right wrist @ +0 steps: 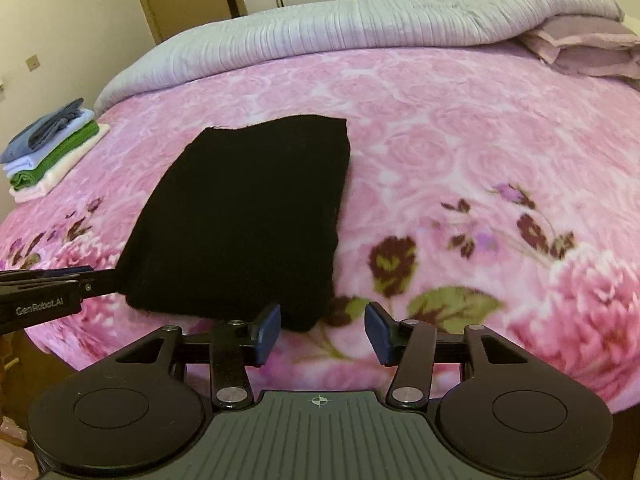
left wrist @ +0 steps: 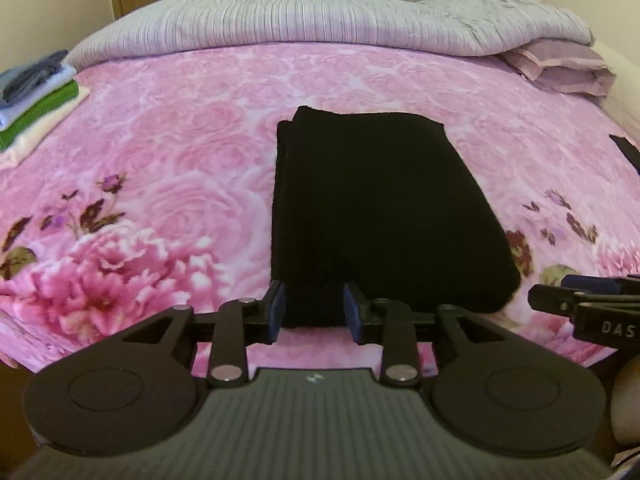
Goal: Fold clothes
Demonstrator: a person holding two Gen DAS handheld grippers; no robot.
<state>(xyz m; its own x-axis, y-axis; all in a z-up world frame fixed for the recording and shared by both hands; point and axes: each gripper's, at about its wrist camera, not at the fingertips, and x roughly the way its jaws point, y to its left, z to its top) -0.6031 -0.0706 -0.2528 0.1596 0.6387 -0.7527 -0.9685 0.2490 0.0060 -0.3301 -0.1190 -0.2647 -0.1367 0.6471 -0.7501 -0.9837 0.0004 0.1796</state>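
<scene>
A black garment (left wrist: pixel 380 208), folded into a long rectangle, lies flat on the pink flowered blanket (left wrist: pixel 160 152). My left gripper (left wrist: pixel 314 308) is at its near edge, and the thick black fold fills the gap between the blue pads (left wrist: pixel 277 308). In the right wrist view the black garment (right wrist: pixel 248 208) lies left of centre, and the left gripper (right wrist: pixel 100 276) touches its near left corner. My right gripper (right wrist: pixel 322 330) stands open at the near right corner, holding nothing. From the left wrist view, the right gripper (left wrist: pixel 538 296) sits just right of the cloth.
A stack of folded clothes (right wrist: pixel 52 148) in grey, white, green and cream sits at the bed's left edge. A grey ribbed quilt (right wrist: pixel 360 28) and a mauve pillow (right wrist: pixel 592 44) lie at the far end. Another black piece (left wrist: pixel 628 148) shows at the right edge.
</scene>
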